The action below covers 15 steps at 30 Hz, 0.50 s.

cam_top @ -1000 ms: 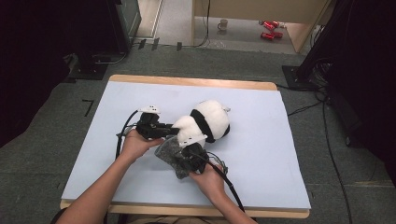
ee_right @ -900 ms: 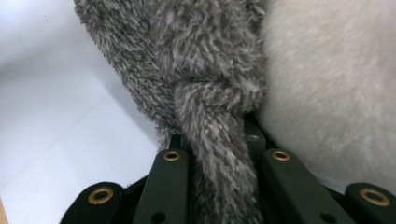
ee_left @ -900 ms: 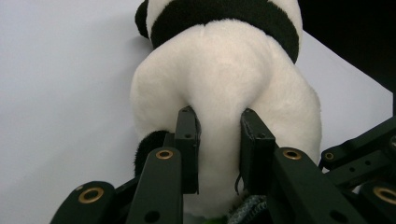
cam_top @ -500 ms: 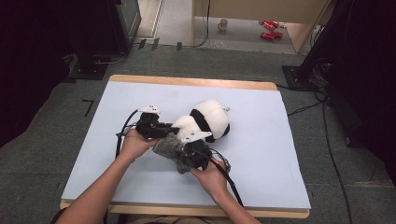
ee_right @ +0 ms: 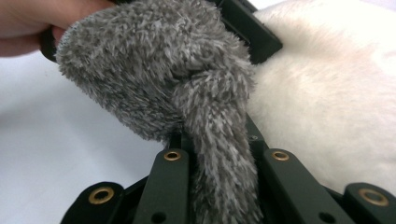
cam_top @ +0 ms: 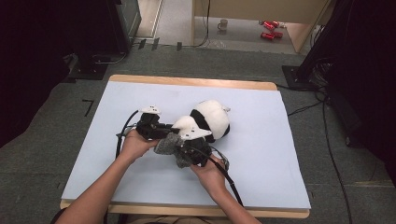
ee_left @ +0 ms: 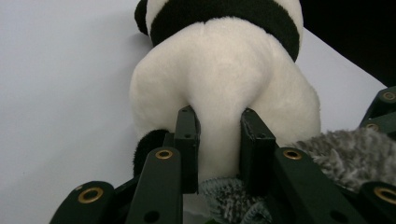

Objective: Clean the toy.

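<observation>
B&w plush panda [cam_top: 210,119] lying, grey fuzzy cloth [cam_top: 169,143] touching

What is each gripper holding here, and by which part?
The left gripper pinches the black-and-white plush panda by a fold of its white body. The right gripper clamps a strip of the fuzzy grey cloth.

We take the panda plush [cam_top: 211,119] as our marker: it lies on the table [cam_top: 261,158], a little left of the middle. Just left of it sits the left gripper [cam_top: 161,130], its jaws pinching a fold of the plush's near end [ee_left: 219,121]. Just in front of the plush, on our side, we find the right gripper [cam_top: 194,154]. The fuzzy sock [cam_top: 169,145] lies touching the plush's near end, between the two grippers, clamped in the right one's jaws [ee_right: 205,140]. Well behind the plush, beyond the table's far edge, a mug [cam_top: 223,24] stands on the floor.
</observation>
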Motion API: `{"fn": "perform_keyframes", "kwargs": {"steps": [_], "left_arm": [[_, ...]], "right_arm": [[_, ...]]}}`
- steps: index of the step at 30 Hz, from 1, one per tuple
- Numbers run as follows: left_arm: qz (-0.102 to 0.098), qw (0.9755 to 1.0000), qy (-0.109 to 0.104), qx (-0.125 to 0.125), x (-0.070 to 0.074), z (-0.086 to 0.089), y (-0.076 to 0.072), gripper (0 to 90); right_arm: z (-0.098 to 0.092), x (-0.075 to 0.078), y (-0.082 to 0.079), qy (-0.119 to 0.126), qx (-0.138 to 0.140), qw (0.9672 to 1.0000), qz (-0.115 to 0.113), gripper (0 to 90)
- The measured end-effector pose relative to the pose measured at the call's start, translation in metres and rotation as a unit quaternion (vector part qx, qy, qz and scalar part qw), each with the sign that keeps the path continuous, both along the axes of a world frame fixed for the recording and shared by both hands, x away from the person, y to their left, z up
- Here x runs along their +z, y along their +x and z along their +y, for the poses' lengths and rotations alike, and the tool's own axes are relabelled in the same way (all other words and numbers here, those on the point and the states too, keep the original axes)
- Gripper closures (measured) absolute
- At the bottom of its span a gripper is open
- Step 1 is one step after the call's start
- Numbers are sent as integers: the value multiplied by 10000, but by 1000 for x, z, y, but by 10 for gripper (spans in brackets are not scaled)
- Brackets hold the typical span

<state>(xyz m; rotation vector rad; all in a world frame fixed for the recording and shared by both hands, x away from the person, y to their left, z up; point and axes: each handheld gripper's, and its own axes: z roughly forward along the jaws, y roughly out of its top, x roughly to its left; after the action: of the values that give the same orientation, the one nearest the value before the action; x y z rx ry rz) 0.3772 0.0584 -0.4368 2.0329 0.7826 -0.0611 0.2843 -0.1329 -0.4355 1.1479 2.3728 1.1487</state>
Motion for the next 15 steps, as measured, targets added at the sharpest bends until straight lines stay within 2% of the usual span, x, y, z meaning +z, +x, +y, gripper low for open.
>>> {"fn": "perform_keyframes", "kwargs": {"steps": [9, 15], "left_arm": [[14, 10000, 54, -62, -1, -2, -1, 721], [42, 10000, 11, -74, -1, -1, -1, 714]], "right_arm": [[1, -13, 0, -96, 144, 9998, 68, 794], [8, -28, 1, -316, 278, 9984, 389, 793]]}}
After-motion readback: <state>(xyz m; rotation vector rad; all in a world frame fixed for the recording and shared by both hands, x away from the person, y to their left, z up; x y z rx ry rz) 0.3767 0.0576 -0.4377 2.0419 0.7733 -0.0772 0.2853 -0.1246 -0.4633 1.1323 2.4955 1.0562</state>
